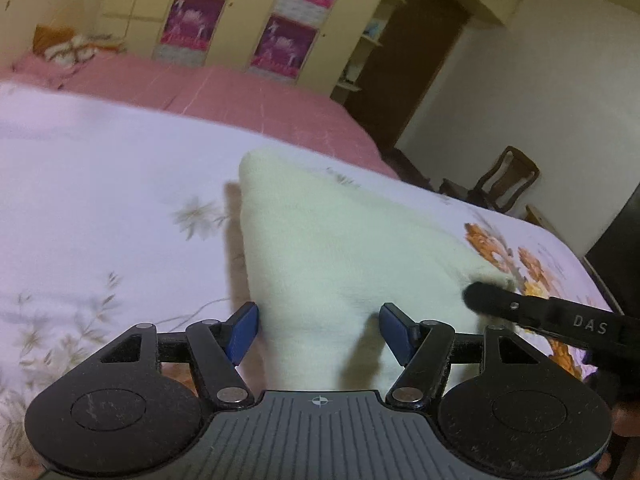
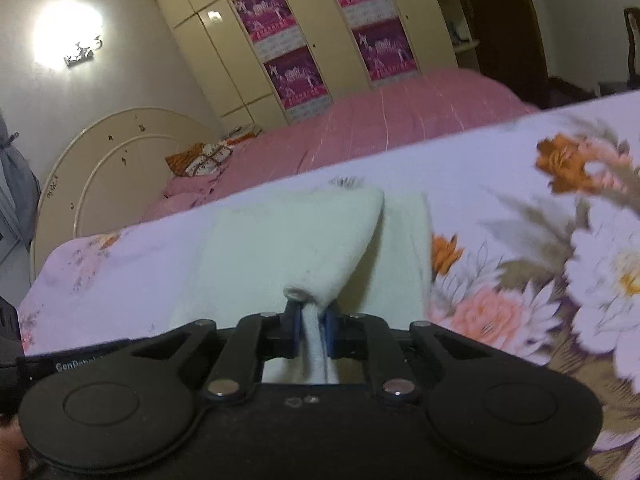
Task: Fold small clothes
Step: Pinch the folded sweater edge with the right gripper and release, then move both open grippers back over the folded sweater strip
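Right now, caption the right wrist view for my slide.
Right gripper shut on a lifted fold of the cream garment over the floral sheet.

Bed [image 2: 420, 96] under pink cover, floral sheet [image 1: 100, 184] across it, cream garment [image 1: 320, 240] on the sheet

My cream fleece garment [image 1: 320, 240] lies on the floral bedsheet [image 1: 100, 200] of the bed, pink striped quilt [image 1: 240, 100] behind it, cream wardrobe [image 1: 248, 8] behind the quilt. My left gripper [image 1: 318, 330] straddles the garment's near edge, pads apart on either side. My right gripper [image 2: 312, 320] is clamped on the near right corner, lifted off the sheet. A dark wooden chair [image 1: 508, 176] stands beyond the bed, on the right.
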{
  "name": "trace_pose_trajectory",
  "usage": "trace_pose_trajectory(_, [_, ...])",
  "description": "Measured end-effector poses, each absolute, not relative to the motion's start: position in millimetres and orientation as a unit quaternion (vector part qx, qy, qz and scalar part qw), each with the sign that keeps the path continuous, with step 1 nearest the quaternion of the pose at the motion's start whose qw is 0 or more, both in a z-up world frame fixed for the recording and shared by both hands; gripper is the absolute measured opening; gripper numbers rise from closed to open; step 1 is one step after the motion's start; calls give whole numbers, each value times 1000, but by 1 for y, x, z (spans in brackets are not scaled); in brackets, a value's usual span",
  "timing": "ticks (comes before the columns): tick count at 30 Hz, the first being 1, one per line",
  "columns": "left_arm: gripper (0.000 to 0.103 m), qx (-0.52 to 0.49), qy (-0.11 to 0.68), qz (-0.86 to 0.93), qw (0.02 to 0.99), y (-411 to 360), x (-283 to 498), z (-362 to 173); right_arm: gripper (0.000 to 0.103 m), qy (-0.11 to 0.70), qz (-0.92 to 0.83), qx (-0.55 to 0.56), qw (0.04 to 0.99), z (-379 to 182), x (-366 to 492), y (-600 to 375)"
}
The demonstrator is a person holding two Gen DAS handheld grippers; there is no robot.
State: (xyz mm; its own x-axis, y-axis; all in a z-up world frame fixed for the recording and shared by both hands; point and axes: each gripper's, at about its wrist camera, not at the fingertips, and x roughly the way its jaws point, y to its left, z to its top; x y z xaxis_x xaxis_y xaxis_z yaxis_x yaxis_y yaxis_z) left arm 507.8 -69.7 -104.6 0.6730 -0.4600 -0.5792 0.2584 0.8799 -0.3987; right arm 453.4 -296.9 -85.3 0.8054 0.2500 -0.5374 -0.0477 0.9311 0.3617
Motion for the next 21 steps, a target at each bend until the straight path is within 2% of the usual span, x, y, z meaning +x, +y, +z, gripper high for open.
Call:
trace_pose_trajectory(3, [67,-133,372,-196,897,-80,511,-114,12,290,65,162,941,-83,445,-314])
trace_pose_trajectory(6, [67,-141,377,-195,894,-78,510,-126,12,336,63,201,918,-111,460,-330])
trace_pose_trajectory(8, [67,-137,379,-198,893,-76,510,-124,12,330,68,209,918,-119,458,-332])
trace_pose_trajectory(10, [67,-140,380,-202,892,-73,512,-118,17,325,74,215,918,-116,455,-333])
trace_pose_trajectory(13, [67,-145,314,-196,918,-60,510,-92,24,297,67,227,925,-106,447,-341])
trace_pose_trajectory(18, [67,-142,286,-232,919,-67,539,-82,18,276,46,228,932,-97,467,-353])
trace_pose_trajectory(21, [67,-134,303,-252,909,-82,555,-91,18,277,48,223,933,-95,490,-352])
